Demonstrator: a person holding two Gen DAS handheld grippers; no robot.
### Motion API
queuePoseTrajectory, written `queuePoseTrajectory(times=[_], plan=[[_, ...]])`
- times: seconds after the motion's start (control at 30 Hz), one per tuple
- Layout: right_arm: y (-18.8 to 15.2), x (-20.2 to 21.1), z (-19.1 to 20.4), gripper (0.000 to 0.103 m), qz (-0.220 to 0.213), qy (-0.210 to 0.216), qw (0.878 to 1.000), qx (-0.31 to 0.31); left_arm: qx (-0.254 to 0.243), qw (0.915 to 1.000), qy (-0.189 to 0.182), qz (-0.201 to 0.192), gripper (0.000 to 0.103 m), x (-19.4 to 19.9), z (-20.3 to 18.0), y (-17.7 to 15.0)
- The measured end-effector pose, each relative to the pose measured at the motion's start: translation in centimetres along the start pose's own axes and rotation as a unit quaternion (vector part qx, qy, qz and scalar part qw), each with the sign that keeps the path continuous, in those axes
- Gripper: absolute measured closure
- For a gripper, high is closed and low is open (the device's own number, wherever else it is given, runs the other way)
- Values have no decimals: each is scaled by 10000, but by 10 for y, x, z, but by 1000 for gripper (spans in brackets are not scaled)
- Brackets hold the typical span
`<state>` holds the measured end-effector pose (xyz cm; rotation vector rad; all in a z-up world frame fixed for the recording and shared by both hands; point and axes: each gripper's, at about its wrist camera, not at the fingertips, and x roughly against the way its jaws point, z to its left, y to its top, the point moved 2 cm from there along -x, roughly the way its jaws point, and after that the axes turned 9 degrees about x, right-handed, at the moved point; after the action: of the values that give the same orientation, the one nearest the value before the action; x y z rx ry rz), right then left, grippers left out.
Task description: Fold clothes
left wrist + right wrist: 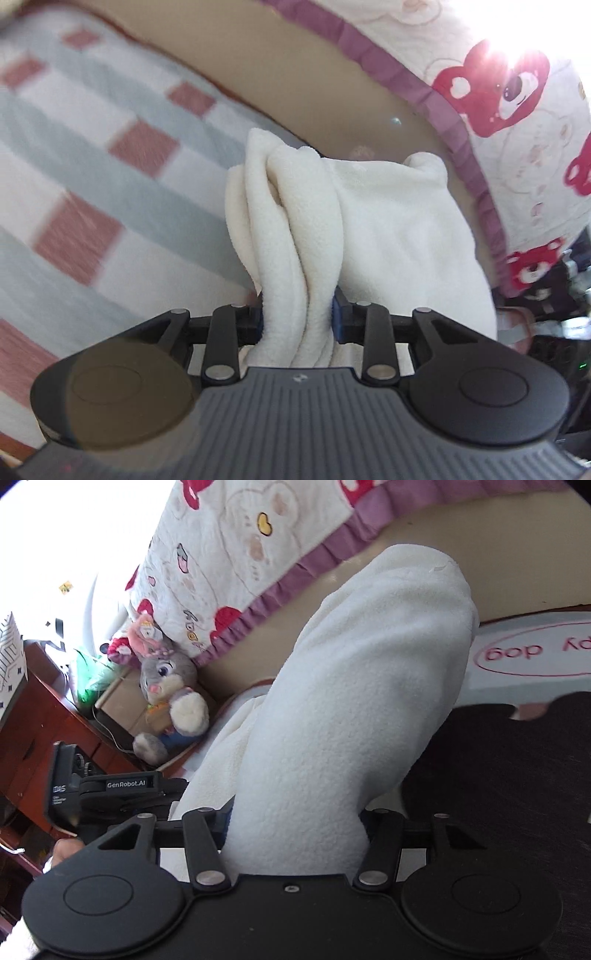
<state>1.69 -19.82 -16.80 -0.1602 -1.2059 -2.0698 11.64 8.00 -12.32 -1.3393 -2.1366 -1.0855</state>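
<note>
A cream-white fleece garment is bunched into folds and held up in the air. My left gripper is shut on a gathered edge of it, above a checked pink, grey and white blanket. My right gripper is shut on another thick part of the same fleece garment, which rises up and away from its jaws. The left gripper's black body shows at the left of the right wrist view, close beside the garment.
A quilt with red bears and a purple frill lies beyond a beige floor strip. A grey plush rabbit sits by a cardboard box and brown wooden furniture. A dark cloth lies at right, by a printed mat.
</note>
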Motion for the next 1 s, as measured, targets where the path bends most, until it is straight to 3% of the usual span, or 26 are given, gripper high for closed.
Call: queuePoseTrajectory(times=[0.17,0.37,0.47,0.53,0.6,0.67,0.8,0.87,1.0], plan=[[39,-60,42,44,20,289,9992,291,-136,9974,708,-9,74,19,26,63],[98,-131,83,43,-526,794,9952,235,-458,9892,1124,-822,74,66,38,160],[114,-181,82,29,-376,988,9942,-198,-593,9805,1598,-980,69,70,58,191],[110,-219,75,21,-30,758,9971,-110,-520,9730,2038,-950,61,62,85,205],[98,-253,62,21,395,331,9987,21,-387,9680,2348,-798,61,53,113,211],[78,-259,43,22,612,-99,9979,-212,-288,9643,2554,-639,61,46,138,213],[52,-221,37,22,392,187,9980,-450,-776,9763,1990,-340,57,47,150,177],[41,-212,42,22,508,307,9971,-479,-885,9782,1843,-363,45,48,160,154],[18,-203,54,21,751,505,9948,-472,-219,9833,1797,-172,45,44,190,124]])
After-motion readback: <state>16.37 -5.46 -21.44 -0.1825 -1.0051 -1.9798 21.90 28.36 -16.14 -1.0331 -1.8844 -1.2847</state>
